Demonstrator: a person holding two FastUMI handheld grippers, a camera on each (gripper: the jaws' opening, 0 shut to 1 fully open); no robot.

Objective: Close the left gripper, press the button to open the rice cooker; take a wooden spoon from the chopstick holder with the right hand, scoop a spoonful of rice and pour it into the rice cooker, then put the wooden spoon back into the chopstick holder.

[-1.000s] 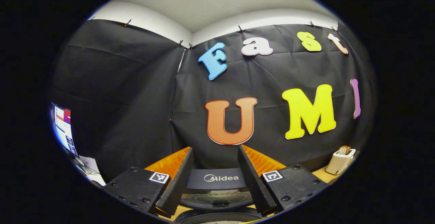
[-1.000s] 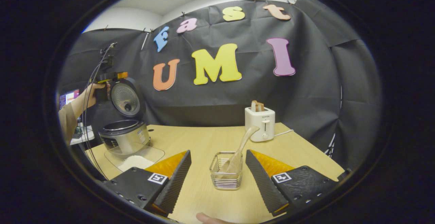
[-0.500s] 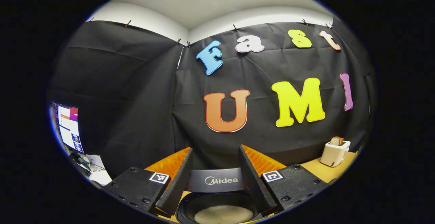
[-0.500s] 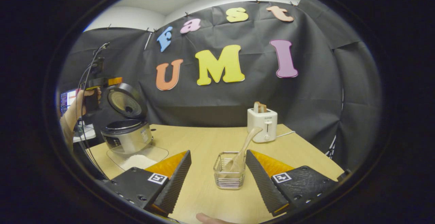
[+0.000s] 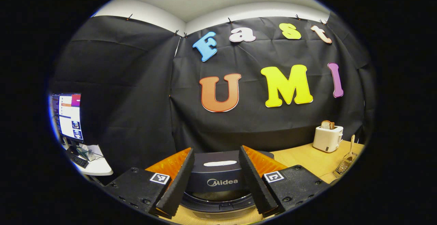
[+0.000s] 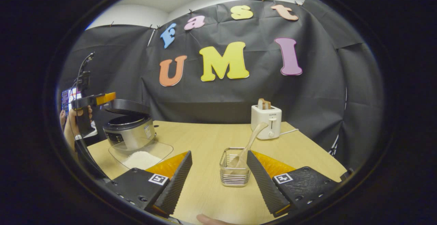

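Observation:
The silver rice cooker (image 6: 129, 134) stands at the table's left, its dark lid (image 6: 126, 106) hanging almost flat just above the pot. My left gripper (image 6: 102, 98) sits at the lid's front edge, held by a hand (image 6: 73, 115). In the left gripper view the lid (image 5: 218, 173) lies between the spread fingers of my left gripper (image 5: 215, 150), which is open. My right gripper (image 6: 219, 155) hovers open over the table, just in front of the wire chopstick holder (image 6: 235, 167). A wooden spoon (image 6: 249, 141) leans in the holder. White rice (image 6: 141, 158) lies in a clear dish before the cooker.
A white toaster (image 6: 266, 122) with bread stands at the back of the wooden table (image 6: 205, 139). The left gripper view has the toaster (image 5: 327, 138) and holder (image 5: 344, 165) at the far right. A lit monitor (image 5: 66, 115) is off the table's left. A fingertip (image 6: 208, 219) shows at the bottom edge.
The cooker lid has swung down from upright to nearly flat, and my left gripper has come down with it. My right gripper stays open before the holder, barely shifted.

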